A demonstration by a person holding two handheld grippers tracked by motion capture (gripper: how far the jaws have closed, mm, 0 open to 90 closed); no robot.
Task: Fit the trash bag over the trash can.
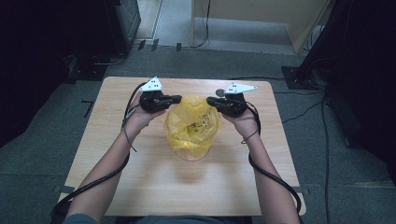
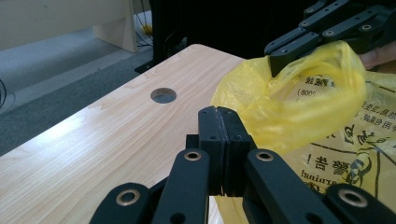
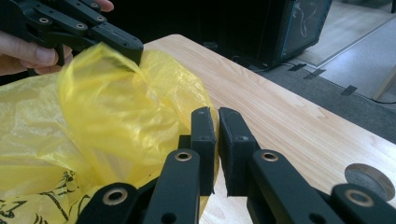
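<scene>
Both grippers pinch the bag's rim, one each side.

The left gripper [image 1: 173, 99] and right gripper [image 1: 214, 101] are clamped on opposite edges of the yellow plastic bag [image 1: 192, 126], mid-table [image 1: 140, 177]; its mouth spans between them, so outward pulls should widen it.

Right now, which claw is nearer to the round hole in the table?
Right. The right claw grips the yellow bag just beside the hole; the left claw is across the bag.

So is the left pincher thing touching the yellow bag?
Touching. In the right gripper view, the left gripper pinches a bunched fold of the yellow bag at its tip, with no gap between them.
</scene>
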